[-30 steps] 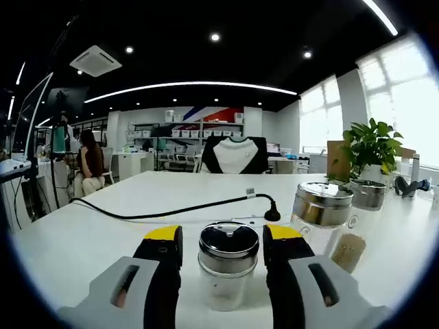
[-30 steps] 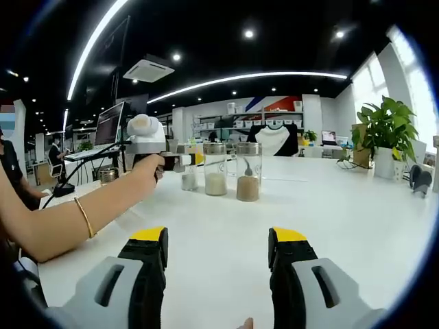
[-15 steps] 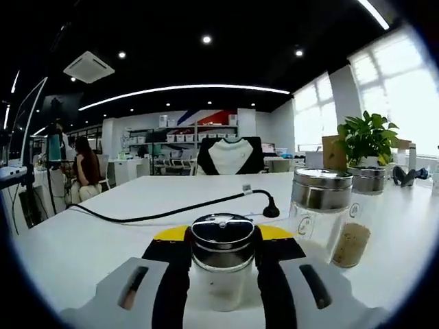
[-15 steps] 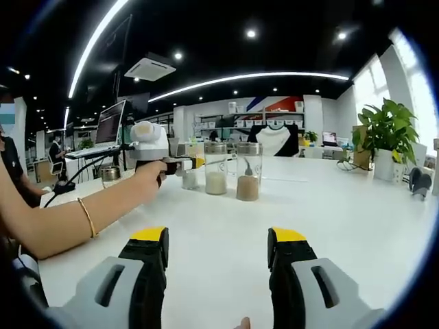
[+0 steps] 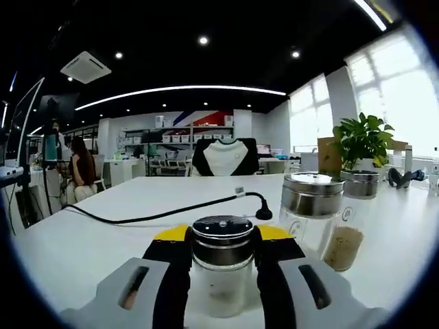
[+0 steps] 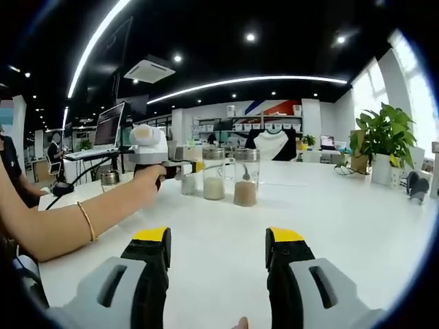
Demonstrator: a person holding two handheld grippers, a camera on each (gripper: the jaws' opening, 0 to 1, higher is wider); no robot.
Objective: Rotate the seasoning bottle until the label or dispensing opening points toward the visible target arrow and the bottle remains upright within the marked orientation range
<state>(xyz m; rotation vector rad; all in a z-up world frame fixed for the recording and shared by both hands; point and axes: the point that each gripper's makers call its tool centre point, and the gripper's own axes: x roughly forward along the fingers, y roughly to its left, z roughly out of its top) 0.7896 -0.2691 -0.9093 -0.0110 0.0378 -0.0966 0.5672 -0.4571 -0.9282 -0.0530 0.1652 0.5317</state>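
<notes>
Grey tool (image 6: 218, 248), black jaws (yellow-tipped); thin gold bracelet (image 6: 86, 221) on wrist.

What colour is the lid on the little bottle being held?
Shiny silver with a dark top: lid, best in the left gripper view.

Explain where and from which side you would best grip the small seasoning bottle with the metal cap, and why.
Grip the small seasoning bottle on its clear round body just below the metal cap, coming in level from the side, as the left gripper does. It stands upright, so a side grip probably lets it turn without tipping. The taller jars stand close on one side.
</notes>
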